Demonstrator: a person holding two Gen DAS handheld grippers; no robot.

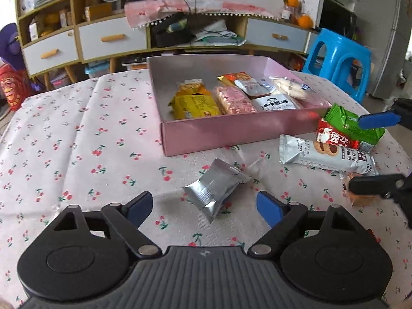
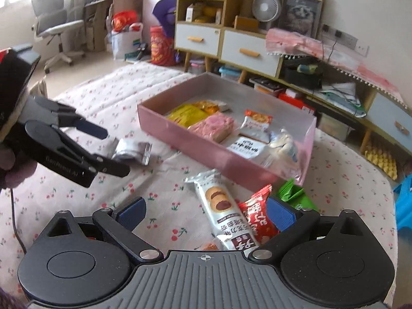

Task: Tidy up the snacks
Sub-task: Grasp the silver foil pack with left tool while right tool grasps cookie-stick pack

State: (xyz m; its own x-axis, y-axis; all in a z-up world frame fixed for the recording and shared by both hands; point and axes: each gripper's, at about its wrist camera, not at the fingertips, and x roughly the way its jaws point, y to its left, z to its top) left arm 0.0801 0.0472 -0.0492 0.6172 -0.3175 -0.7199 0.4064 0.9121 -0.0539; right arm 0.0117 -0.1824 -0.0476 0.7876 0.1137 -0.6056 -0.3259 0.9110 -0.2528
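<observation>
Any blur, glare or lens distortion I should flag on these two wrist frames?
Left wrist view: strong fisheye bending of the cabinet, glare on the silver foil packet, slight blur on the right gripper. Right wrist view: window blown out at top left, motion blur on the red packet and pink box.

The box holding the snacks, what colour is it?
Pink; the box shows best in the left wrist view.

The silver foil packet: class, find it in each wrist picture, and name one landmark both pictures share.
Left wrist: silver foil packet lies low in the centre, just ahead of the open left gripper.
Right wrist: it lies left of centre, beside the left gripper.
Shared landmark: the pink box.
</observation>
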